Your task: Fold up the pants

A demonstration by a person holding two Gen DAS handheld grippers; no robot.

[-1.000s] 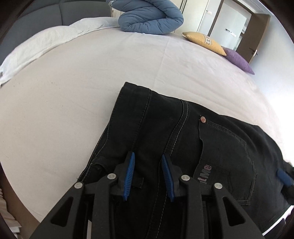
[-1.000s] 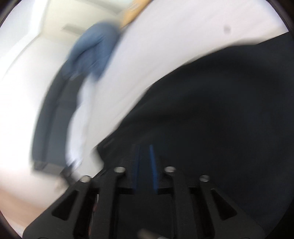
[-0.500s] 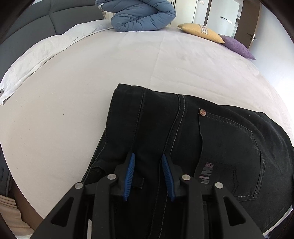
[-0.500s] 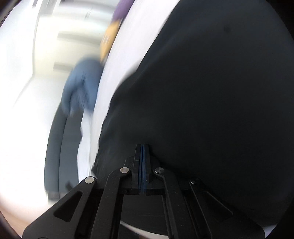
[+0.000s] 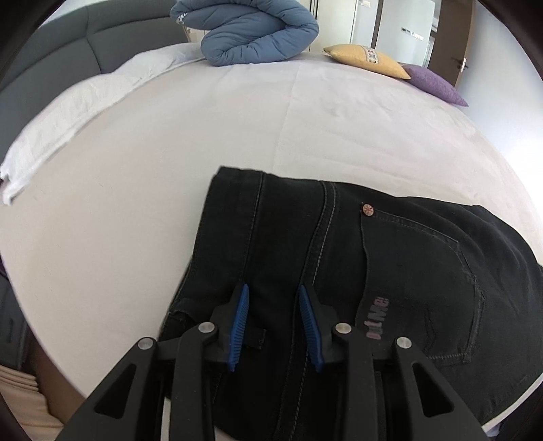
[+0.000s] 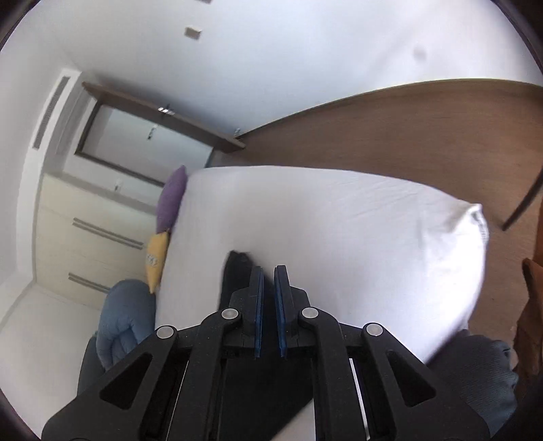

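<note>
Jaws of both grippers parted, gripping nothing — left gripper (image 5: 273,303) over black pants (image 5: 390,271) (print partly legible, "Me").

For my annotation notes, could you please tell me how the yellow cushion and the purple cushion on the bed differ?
The yellow cushion is mustard with a patterned band across it; the purple cushion is plain. The yellow one lies nearer the rolled blue duvet, the purple one farther from it, toward the door. In the left wrist view the yellow one overlaps the purple one's corner. Both rest along the same far edge of the bed.
</note>
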